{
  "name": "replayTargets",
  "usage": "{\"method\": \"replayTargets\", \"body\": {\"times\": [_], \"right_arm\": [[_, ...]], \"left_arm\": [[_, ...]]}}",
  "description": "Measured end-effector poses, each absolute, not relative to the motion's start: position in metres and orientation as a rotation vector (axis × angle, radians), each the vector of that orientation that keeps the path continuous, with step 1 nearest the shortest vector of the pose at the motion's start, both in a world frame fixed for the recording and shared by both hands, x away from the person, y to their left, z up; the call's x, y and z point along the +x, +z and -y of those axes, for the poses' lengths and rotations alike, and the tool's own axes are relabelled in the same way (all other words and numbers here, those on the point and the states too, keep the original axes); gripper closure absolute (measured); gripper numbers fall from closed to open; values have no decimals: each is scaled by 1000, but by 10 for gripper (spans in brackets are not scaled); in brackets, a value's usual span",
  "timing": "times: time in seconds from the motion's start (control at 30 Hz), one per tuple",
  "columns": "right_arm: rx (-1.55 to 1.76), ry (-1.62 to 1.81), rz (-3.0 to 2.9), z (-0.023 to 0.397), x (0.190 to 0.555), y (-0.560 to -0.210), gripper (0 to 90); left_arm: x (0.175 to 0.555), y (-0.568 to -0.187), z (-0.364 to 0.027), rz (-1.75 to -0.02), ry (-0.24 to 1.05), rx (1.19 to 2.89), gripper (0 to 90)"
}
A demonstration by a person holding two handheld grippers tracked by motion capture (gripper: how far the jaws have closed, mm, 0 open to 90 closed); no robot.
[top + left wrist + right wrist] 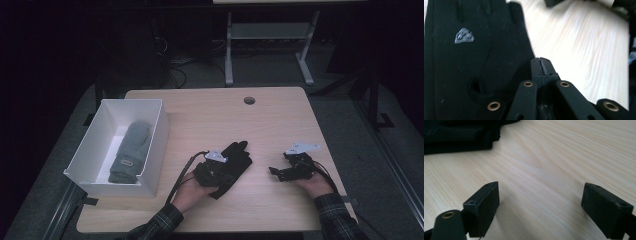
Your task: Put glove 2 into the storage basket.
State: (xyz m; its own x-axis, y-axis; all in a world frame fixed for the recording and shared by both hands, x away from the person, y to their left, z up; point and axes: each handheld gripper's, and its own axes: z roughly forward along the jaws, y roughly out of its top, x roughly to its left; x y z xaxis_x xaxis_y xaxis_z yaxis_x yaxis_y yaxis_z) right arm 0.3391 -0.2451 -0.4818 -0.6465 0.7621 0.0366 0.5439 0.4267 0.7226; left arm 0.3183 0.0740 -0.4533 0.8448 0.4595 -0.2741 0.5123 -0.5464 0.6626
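A black glove (236, 159) with a small grey logo lies flat on the wooden table (280, 120), a little right of the middle. My left gripper (227, 167) rests over the glove's near half. In the left gripper view its jaws are shut (541, 62), tips right at the edge of the glove (474, 62). I cannot tell whether cloth is pinched between them. My right gripper (272, 171) sits low over bare wood to the glove's right. Its jaws stand wide open (540, 205) with nothing between them. The glove (459, 137) lies farther off at that view's top left.
A white open box (150, 102) stands at the table's left side with a grey mitten (129, 150) lying inside. A round cable hole (249, 100) sits near the far edge. Bare wood stretches behind and between the two grippers.
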Motion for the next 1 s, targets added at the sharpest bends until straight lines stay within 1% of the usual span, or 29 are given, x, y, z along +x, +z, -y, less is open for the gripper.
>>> {"method": "replayTargets", "body": {"times": [0.1, 0.33, 0.47, 0.5, 0.53, 0.63, 0.73, 0.8, 0.9, 0.97, 1.0], "right_arm": [[1130, 1045, -2381, 245, 340, -482, 145], [1136, 1040, -2384, 245, 340, -482, 143], [1141, 1042, -2381, 244, 340, -482, 141], [1140, 1042, -2381, 243, 340, -482, 141], [1141, 1042, -2380, 243, 340, -482, 140], [1142, 1042, -2378, 243, 340, -482, 137], [1143, 1041, -2378, 243, 340, -482, 136], [1143, 1041, -2378, 243, 340, -482, 136], [1148, 1039, -2377, 242, 340, -482, 136], [1144, 1039, -2378, 242, 340, -482, 136], [1142, 1040, -2378, 242, 340, -482, 136]], "left_arm": [[318, -455, -82, -713, -83, 2254, 896], [316, -452, -110, -721, -22, 2303, 896], [316, -448, -115, -710, -32, 2296, 892], [316, -446, -114, -703, -21, 2293, 880], [317, -444, -114, -675, -11, 2316, 854], [321, -435, -110, -643, 43, 2315, 766], [327, -430, -106, -603, 93, 2335, 593], [331, -427, -103, -574, 121, 2358, 504], [338, -428, -99, -563, 114, 2353, 380], [344, -429, -96, -540, 113, 2381, 300], [348, -430, -95, -535, 115, 2386, 279]]}}
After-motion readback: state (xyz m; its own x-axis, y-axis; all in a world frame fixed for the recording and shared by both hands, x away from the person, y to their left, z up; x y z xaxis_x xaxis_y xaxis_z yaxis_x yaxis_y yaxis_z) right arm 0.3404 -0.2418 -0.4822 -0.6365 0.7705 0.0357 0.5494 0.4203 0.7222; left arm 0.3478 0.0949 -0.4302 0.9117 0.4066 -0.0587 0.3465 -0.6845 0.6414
